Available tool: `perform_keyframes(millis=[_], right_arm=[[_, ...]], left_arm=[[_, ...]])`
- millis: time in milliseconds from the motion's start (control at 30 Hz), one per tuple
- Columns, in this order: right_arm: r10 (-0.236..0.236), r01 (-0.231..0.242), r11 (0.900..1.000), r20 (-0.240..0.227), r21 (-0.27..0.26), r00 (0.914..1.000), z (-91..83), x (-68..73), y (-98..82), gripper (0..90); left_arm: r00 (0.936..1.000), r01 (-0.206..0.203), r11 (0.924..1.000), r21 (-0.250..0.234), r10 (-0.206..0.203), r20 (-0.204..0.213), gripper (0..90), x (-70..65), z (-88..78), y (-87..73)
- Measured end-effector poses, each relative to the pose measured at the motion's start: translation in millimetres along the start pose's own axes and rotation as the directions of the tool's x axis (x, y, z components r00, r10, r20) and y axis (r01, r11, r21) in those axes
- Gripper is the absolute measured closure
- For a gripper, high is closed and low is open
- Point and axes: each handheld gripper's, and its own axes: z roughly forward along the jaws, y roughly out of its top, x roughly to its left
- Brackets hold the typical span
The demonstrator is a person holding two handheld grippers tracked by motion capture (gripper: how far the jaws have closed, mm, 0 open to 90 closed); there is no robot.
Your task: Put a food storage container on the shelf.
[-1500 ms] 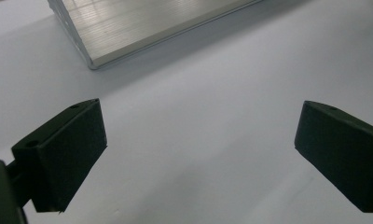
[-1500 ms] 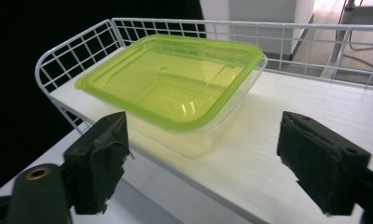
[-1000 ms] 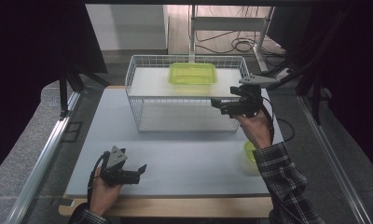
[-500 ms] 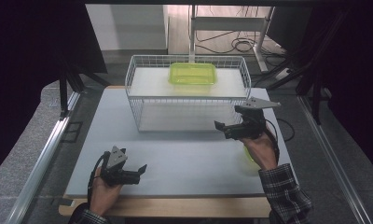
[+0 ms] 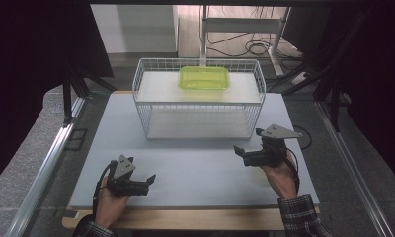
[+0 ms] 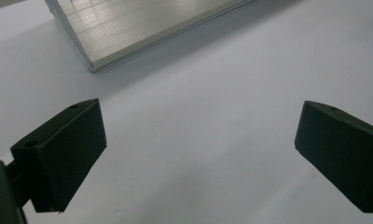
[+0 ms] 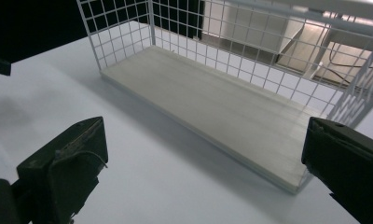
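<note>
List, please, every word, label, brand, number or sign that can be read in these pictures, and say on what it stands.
None: no readable text on any of these.
Green container on the rack's top shelf: no label to read.
Wire rack: no writing.
Left gripper and right gripper: no marking readable; the grey plate is blank.
Table: plain, no marks.

Your high view looks down over the pale grey surface [image 5: 185, 177]; both close gripper views face the white wire rack [image 5: 198, 106].
</note>
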Motion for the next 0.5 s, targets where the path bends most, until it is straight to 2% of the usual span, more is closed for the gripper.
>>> perform_keyframes(millis=[100,167,500], right_arm=[[-0.006,0.006,1.0,0.006,-0.001,1.0,-4.8,1.2,-10.7,0.5],[0.008,-0.008,1.0,-0.007,-0.002,0.9999,-6.8,1.9,-16.6,0.5],[0.048,-0.048,0.998,0.011,0.029,0.9988,-11.9,3.7,-47.4,0.7]], left_arm=[[1.0,-0.005,1.0,-0.001,0.005,0.001,1.8,0.0,-0.5,0.1],[1.0,-0.006,1.0,-0.003,0.006,-0.001,1.9,0.3,-1.1,0.1],[1.0,-0.008,0.9999,-0.009,0.008,-0.003,1.9,0.0,-2.0,0.3]])
